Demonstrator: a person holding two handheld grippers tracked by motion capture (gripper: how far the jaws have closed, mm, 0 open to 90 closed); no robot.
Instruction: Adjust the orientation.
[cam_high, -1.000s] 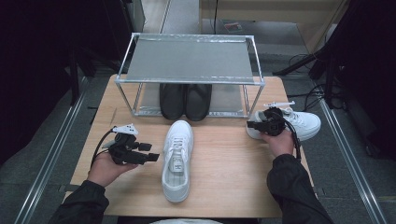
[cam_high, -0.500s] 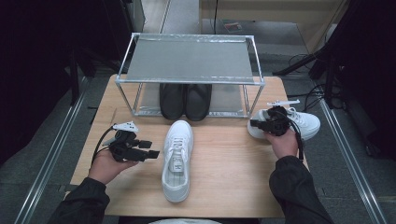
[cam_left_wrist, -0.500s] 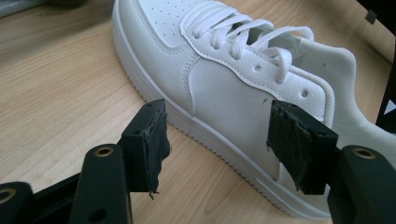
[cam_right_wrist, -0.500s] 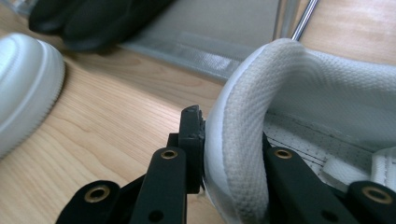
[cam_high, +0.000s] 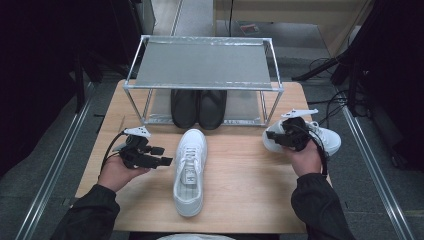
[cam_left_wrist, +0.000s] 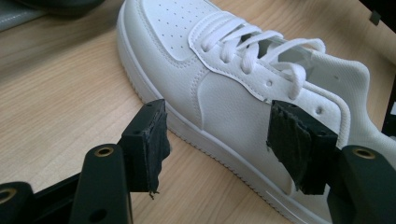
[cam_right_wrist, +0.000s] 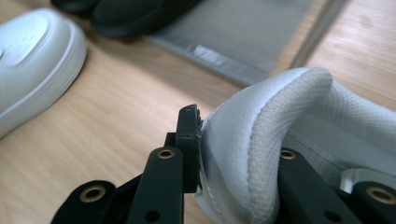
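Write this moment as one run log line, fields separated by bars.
right gripper: shut on heel collar of right white shoe | left gripper: open, beside middle white shoe | black shoes: under rack

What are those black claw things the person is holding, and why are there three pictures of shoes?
The claws are hand-held grippers, one in each of the person's hands. One picture comes from a camera above the wooden table; the other two come from small cameras riding on the grippers. On the table stands a metal shoe rack with a pair of black shoes on its lower shelf. One white sneaker lies in the middle; the left gripper is open beside it, not touching. The right gripper pinches the padded heel collar of the other white sneaker at the table's right edge.
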